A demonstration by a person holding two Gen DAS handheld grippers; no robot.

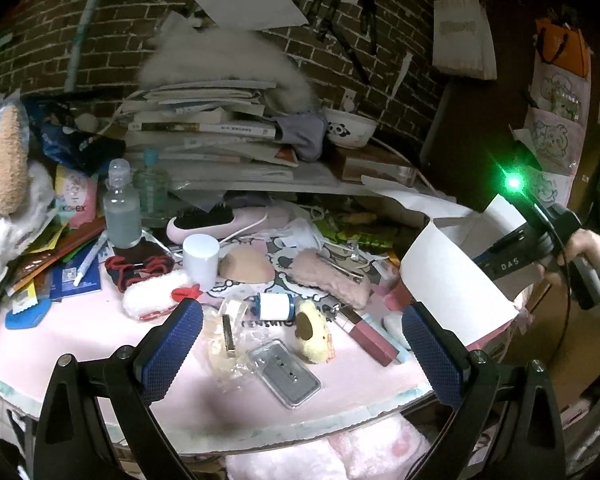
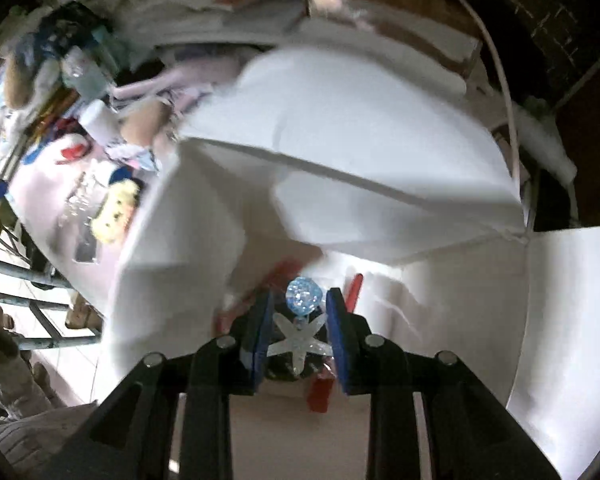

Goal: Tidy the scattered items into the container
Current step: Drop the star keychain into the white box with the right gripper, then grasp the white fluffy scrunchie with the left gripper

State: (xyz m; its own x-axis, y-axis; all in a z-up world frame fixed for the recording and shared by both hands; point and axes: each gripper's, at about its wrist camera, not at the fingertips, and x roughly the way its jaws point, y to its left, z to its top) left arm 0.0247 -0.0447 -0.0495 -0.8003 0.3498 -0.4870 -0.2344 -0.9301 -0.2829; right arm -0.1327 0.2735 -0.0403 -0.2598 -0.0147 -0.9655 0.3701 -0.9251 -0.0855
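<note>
My left gripper (image 1: 302, 334) is open and empty, low over the front of the pink table (image 1: 100, 340). Between its fingers lie a yellow plush toy (image 1: 314, 336), a clear plastic case (image 1: 284, 374), a crumpled clear wrapper (image 1: 228, 344) and a small blue-capped white bottle (image 1: 274, 306). The white box (image 1: 456, 276) stands at the table's right edge with its flaps up. My right gripper (image 2: 300, 312) is inside the box (image 2: 340, 140), shut on a trinket with a blue glitter ball and a clear star (image 2: 300, 320). A red item (image 2: 354, 286) lies in the box.
A pink fuzzy pouch (image 1: 332, 276), a pink lipstick box (image 1: 370, 338), a white cylinder (image 1: 201, 258), a pink hairbrush (image 1: 220, 222) and two bottles (image 1: 122, 208) lie on the table. A pile of books (image 1: 212, 132) and a panda bowl (image 1: 350, 128) stand behind.
</note>
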